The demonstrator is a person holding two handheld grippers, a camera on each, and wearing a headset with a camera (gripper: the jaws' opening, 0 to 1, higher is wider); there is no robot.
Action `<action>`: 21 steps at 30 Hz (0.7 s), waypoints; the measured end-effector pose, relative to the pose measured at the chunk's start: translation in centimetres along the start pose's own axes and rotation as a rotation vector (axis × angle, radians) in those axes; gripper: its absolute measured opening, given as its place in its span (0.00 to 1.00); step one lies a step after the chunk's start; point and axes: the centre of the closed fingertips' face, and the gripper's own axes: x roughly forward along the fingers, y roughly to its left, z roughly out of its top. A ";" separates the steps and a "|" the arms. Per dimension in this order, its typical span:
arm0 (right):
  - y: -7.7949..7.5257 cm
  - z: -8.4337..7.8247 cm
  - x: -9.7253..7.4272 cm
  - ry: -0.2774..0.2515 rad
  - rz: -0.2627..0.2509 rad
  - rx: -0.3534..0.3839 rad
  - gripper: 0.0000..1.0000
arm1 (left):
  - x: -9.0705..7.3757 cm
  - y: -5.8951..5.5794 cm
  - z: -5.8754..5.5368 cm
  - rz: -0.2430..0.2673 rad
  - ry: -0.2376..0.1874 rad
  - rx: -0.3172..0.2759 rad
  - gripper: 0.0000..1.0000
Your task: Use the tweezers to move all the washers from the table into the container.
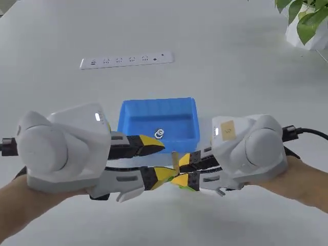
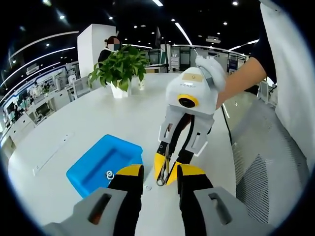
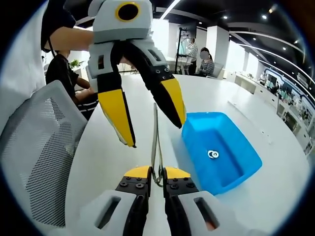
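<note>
Right gripper view: tweezers point(image 3: 155, 132) between tongs point(image 3: 157, 174)

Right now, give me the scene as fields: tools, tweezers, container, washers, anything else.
left tool: open, holds nothing
right tool: shut on tweezers
tweezers: point up between the left tool's jaws
container: blue, on table, beyond both tools
washer: at least one in container
ring: small, on table by container, maybe a washer
background: power strip, plant

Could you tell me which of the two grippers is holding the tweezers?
The right gripper: its jaws are shut on the tweezers, whereas the left gripper stands open and empty.
</note>
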 end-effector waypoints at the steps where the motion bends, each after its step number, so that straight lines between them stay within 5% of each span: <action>1: 0.0 0.2 -0.2 0.000 -0.005 0.000 0.10 | -0.2 -0.1 0.1 0.001 -0.012 -0.015 0.33; 6: 0.3 1.3 -1.6 -0.015 -0.031 -0.001 0.10 | -2.1 0.1 0.2 0.049 -0.055 -0.073 0.38; 17: -0.3 4.1 -3.5 -0.025 -0.073 -0.016 0.09 | -5.1 -0.2 -1.9 0.117 -0.047 -0.114 0.44; 21: -1.0 5.6 -4.0 -0.029 -0.089 -0.039 0.09 | -6.0 0.1 -1.9 0.144 -0.079 -0.141 0.47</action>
